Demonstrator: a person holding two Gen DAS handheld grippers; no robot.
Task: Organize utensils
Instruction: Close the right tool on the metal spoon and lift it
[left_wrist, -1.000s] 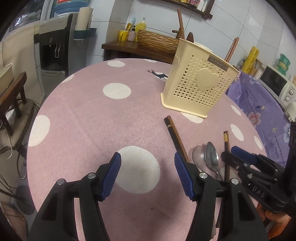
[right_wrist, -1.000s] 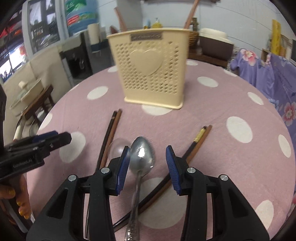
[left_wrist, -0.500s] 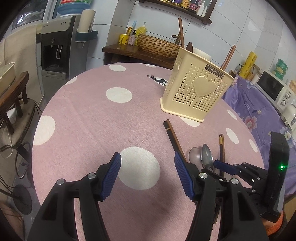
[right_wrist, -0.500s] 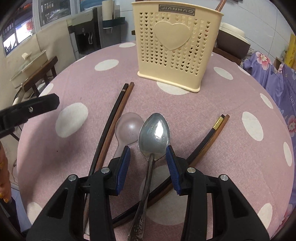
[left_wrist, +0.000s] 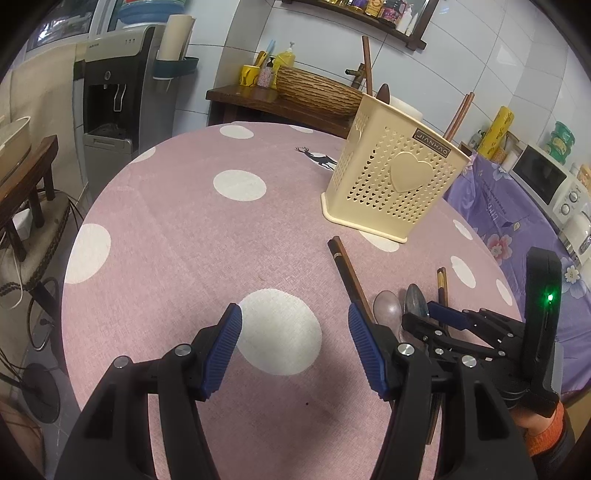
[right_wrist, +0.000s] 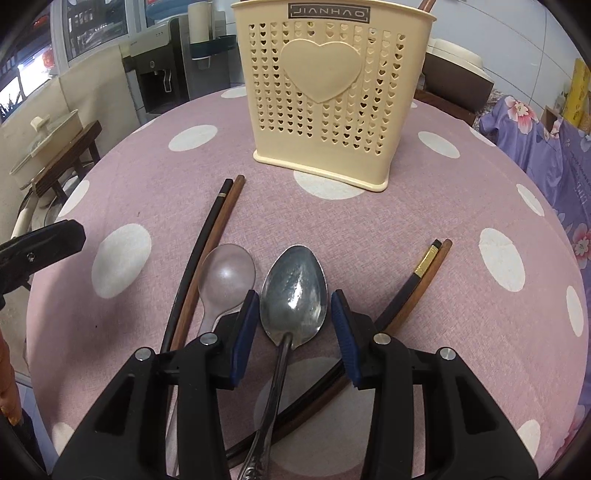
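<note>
A cream perforated utensil holder (right_wrist: 325, 92) stands on the pink dotted table (right_wrist: 147, 177); it also shows in the left wrist view (left_wrist: 391, 184). A metal spoon (right_wrist: 293, 291) lies flat, its bowl between the open fingers of my right gripper (right_wrist: 293, 332). A clear plastic spoon (right_wrist: 226, 277) lies just left of it. One chopstick pair (right_wrist: 210, 240) lies left, another pair (right_wrist: 417, 280) right. My left gripper (left_wrist: 293, 347) is open and empty over a white dot, left of the utensils. Chopsticks stand inside the holder.
A purple floral cloth (left_wrist: 517, 229) covers furniture to the right. A water dispenser (left_wrist: 114, 92) and a wooden side table (left_wrist: 26, 166) stand beyond the table's left edge. A shelf with a woven basket (left_wrist: 317, 88) is behind.
My right gripper has moved down and forward, so the metal spoon's bowl now sits between its fingers. My left gripper has lifted back slightly and stays open.
</note>
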